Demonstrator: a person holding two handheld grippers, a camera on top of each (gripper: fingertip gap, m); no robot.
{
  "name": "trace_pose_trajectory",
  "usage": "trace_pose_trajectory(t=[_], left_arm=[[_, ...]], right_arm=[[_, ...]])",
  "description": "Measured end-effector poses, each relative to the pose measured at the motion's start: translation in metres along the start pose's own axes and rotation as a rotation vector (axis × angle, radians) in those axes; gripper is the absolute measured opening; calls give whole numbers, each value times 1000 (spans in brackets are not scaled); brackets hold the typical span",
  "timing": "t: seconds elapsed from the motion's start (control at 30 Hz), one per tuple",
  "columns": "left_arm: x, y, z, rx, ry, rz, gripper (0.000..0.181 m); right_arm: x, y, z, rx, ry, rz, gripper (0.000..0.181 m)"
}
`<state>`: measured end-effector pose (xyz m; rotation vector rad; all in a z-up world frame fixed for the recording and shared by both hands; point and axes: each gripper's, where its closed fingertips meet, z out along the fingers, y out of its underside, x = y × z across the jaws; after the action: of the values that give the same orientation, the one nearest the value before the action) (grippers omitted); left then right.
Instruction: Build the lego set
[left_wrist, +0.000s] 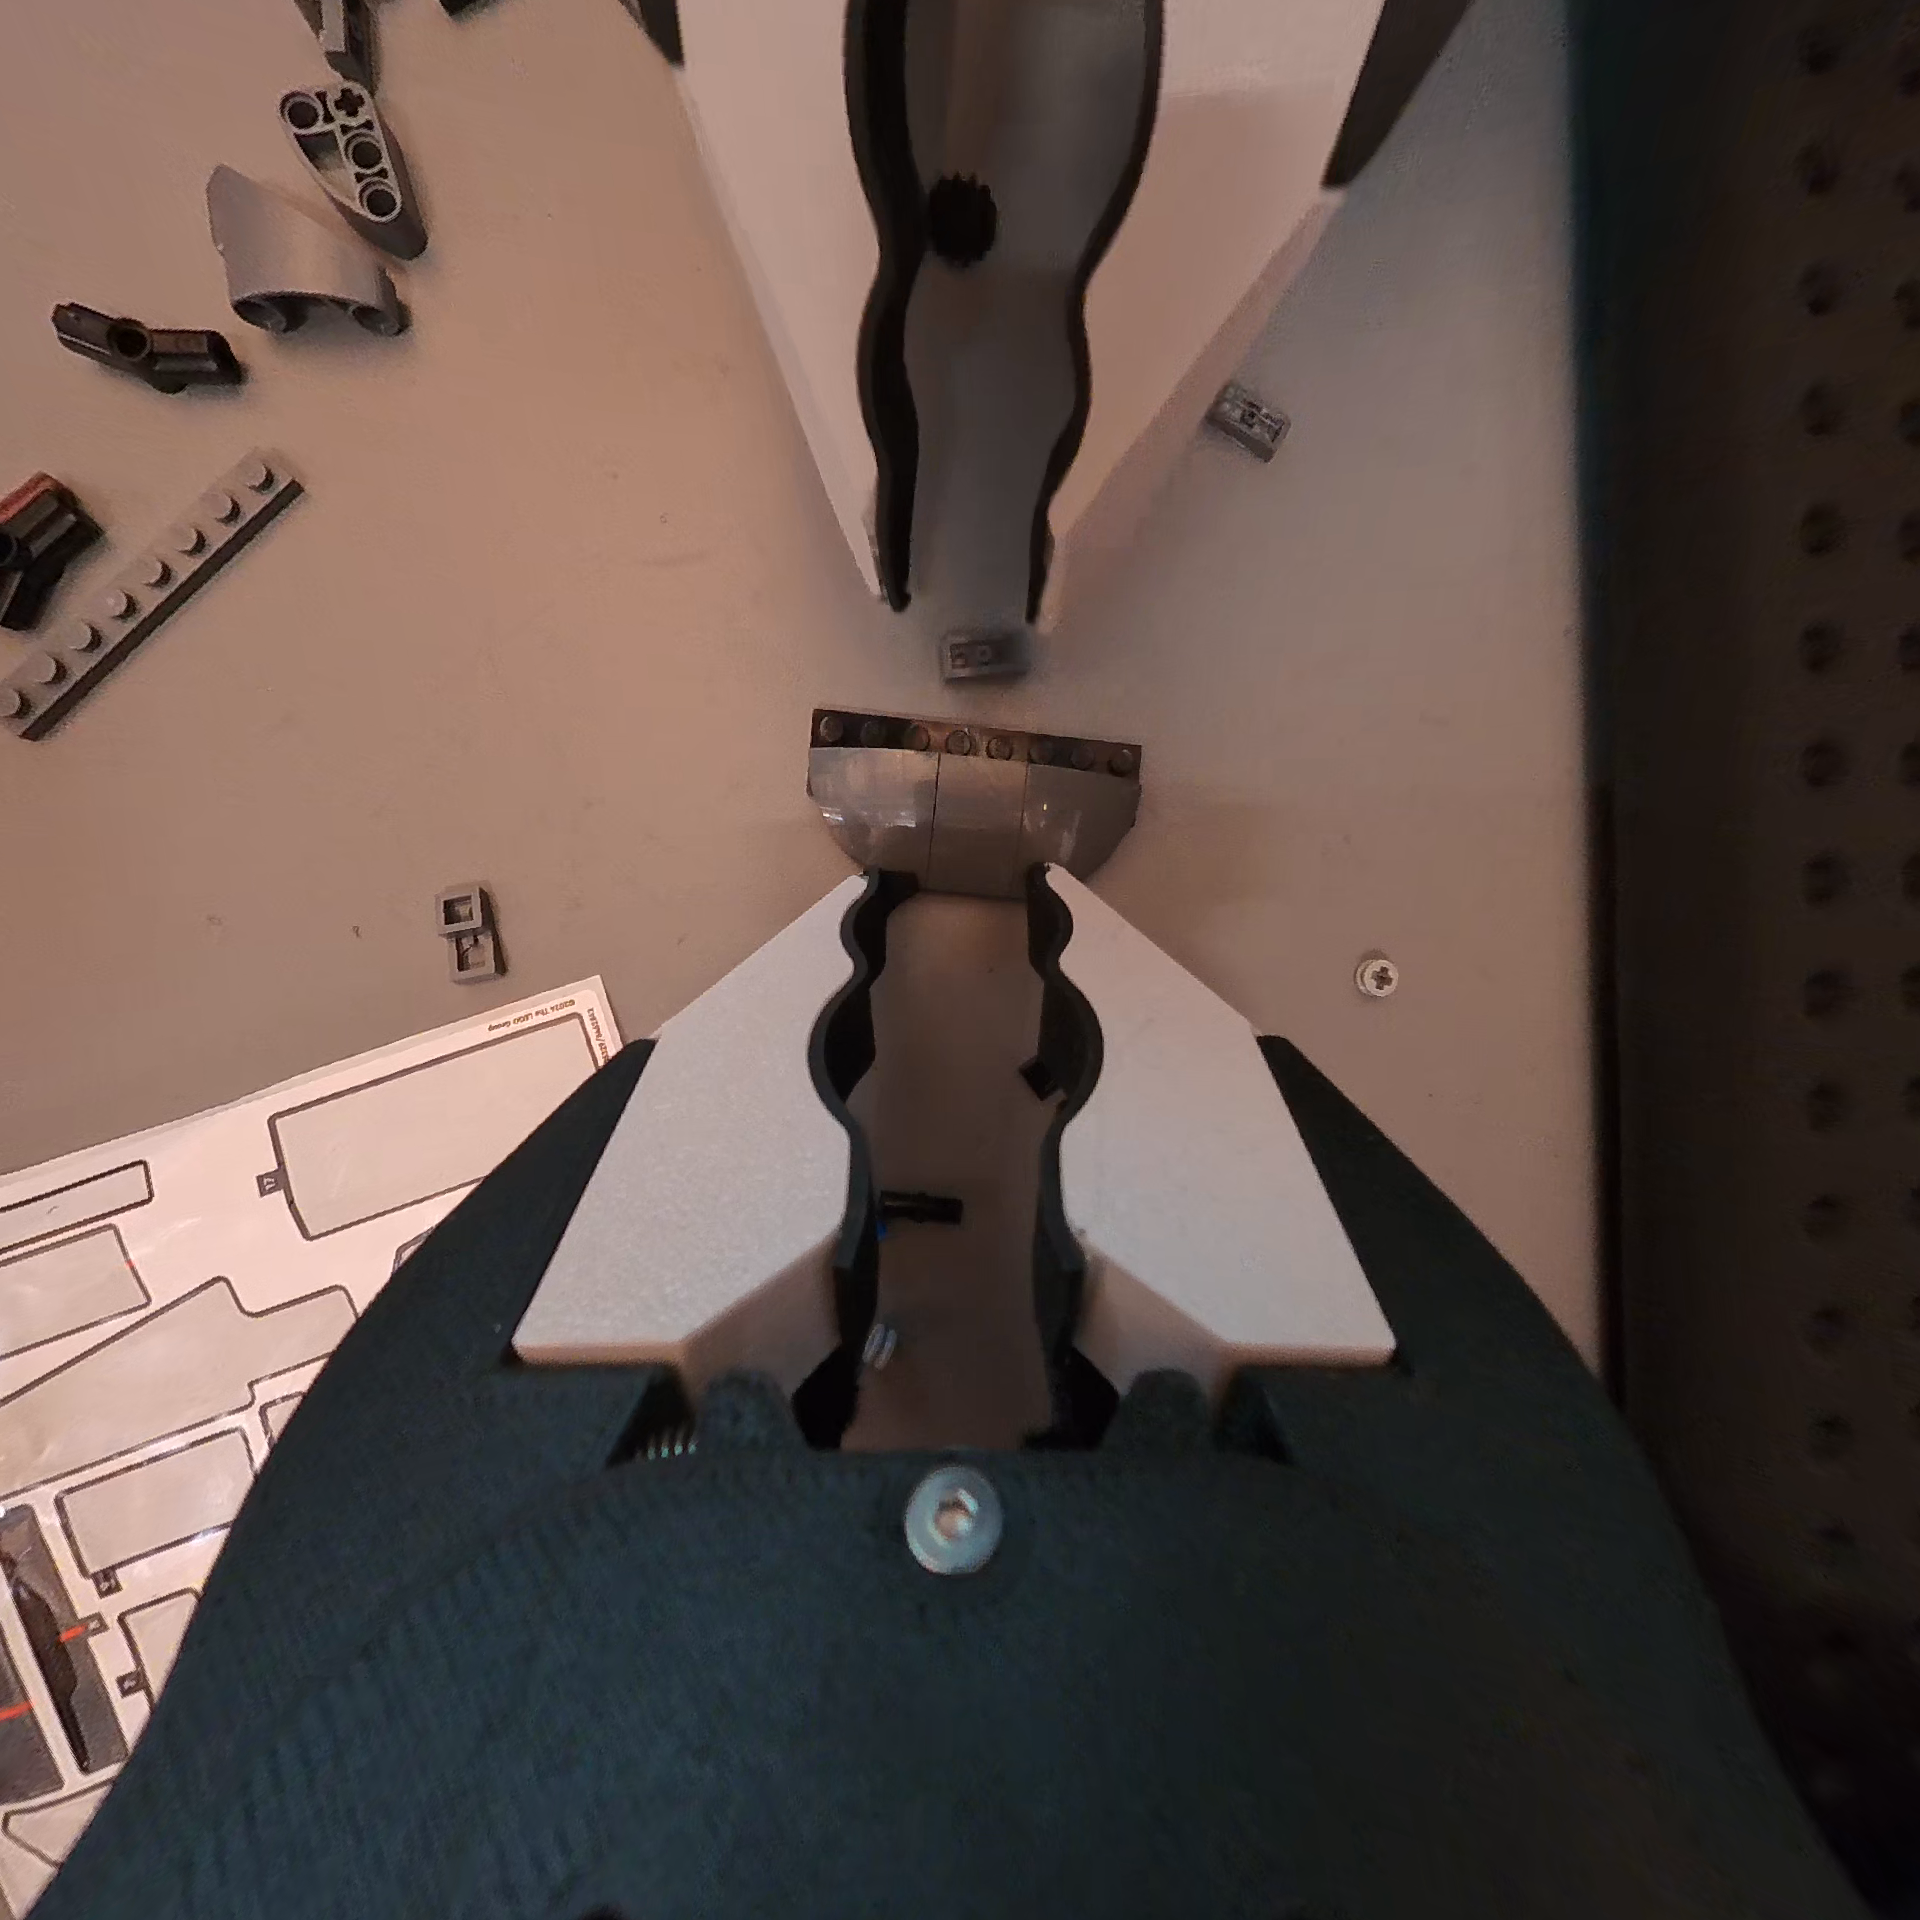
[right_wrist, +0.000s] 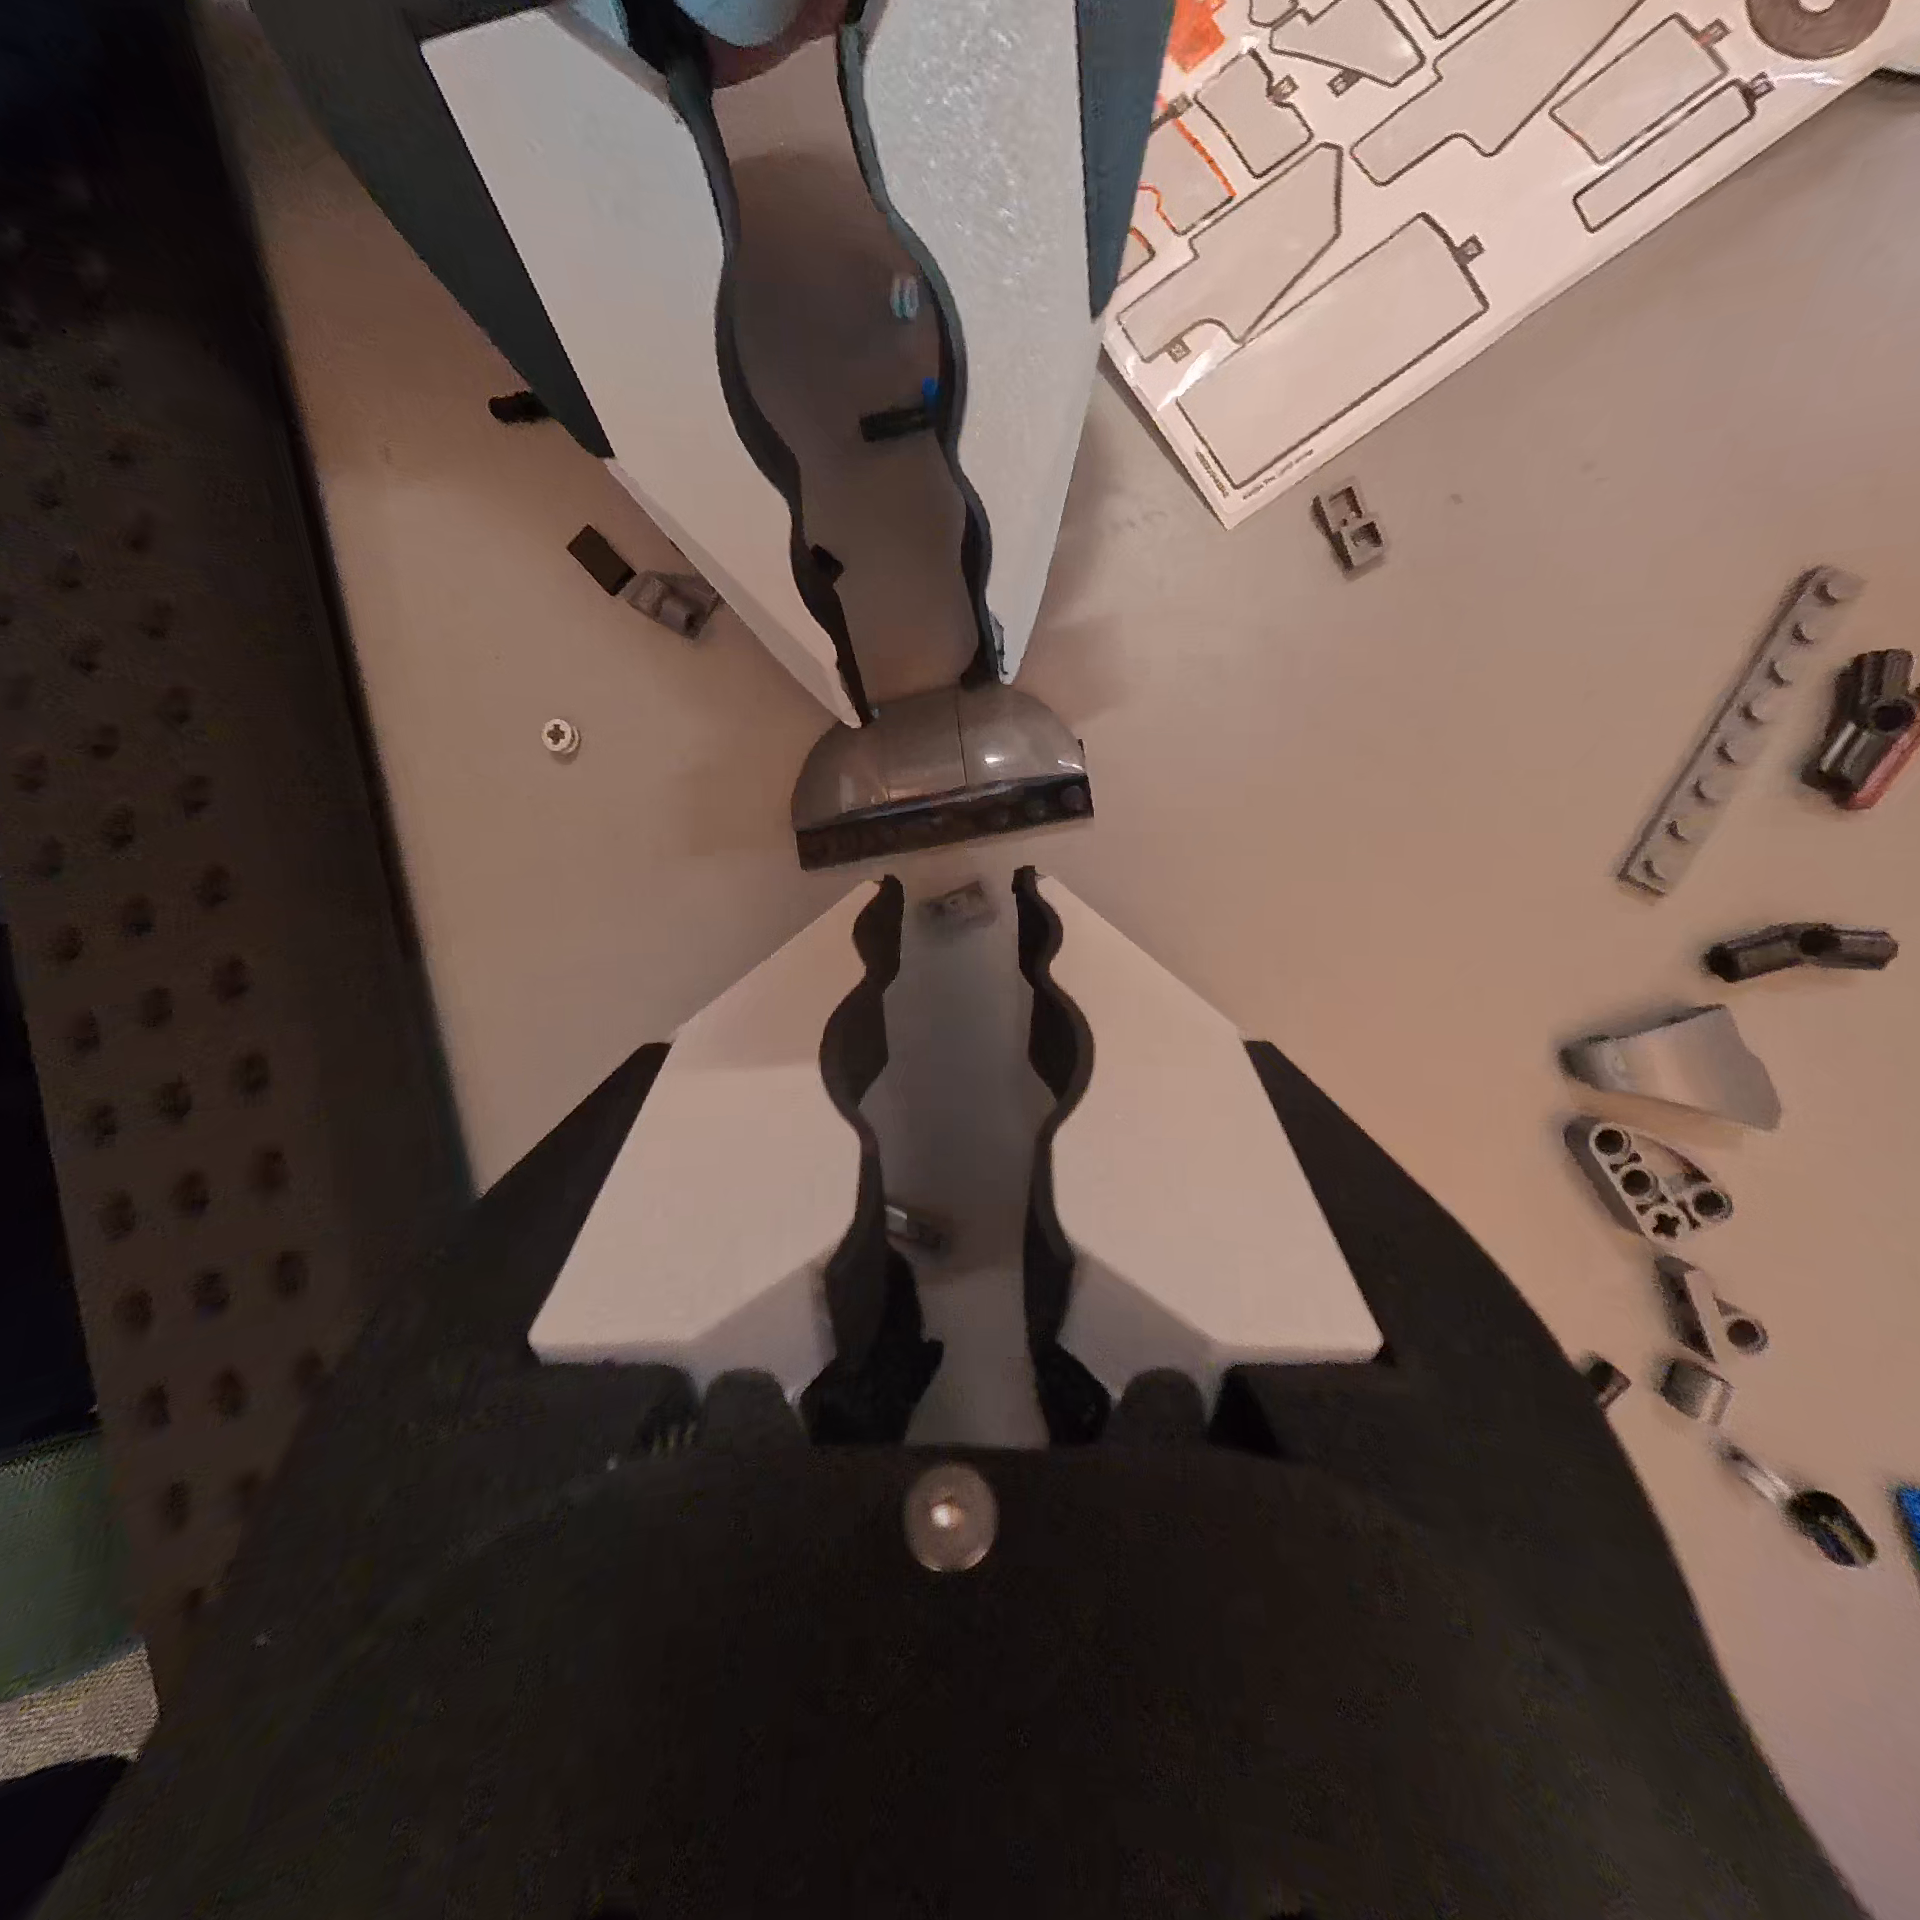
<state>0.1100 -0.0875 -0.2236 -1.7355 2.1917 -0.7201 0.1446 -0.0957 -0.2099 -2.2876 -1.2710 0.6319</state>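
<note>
My left gripper (left_wrist: 961, 878) is shut on a small grey assembly (left_wrist: 971, 810): three curved slope pieces on a dark studded plate. The fingertips pinch its curved side, low over the tan table. In the right wrist view the same assembly (right_wrist: 935, 779) sits just past my right gripper (right_wrist: 956, 881), with the left gripper (right_wrist: 925, 696) behind it. My right gripper is slightly open, facing the plate's studded edge. A tiny grey plate (right_wrist: 956, 902) lies between and below its fingertips, not touching them. It also shows in the left wrist view (left_wrist: 977, 657).
A sticker sheet (left_wrist: 208, 1299) lies beside my left gripper. Loose parts lie at far left: a long grey plate (left_wrist: 156, 592), a curved grey panel (left_wrist: 281, 249), a liftarm (left_wrist: 353, 156) and black connectors (left_wrist: 145, 343). A dark perforated panel (left_wrist: 1766, 935) borders the table's right side. About 4 cm separates my left fingertips from my right.
</note>
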Motion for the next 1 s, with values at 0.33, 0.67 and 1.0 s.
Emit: trace_pose_trajectory(t=[0.33,0.67,1.0], left_arm=[[0,0,0,-2,-5,3,24],[0,0,0,-5,-6,6,24],[0,-1,1,-2,-1,6,24]], right_arm=[[0,12,11,-76,9,-63,19],[-2,4,14,-62,24,-95,14],[-5,-5,15,-33,33,-118,15]])
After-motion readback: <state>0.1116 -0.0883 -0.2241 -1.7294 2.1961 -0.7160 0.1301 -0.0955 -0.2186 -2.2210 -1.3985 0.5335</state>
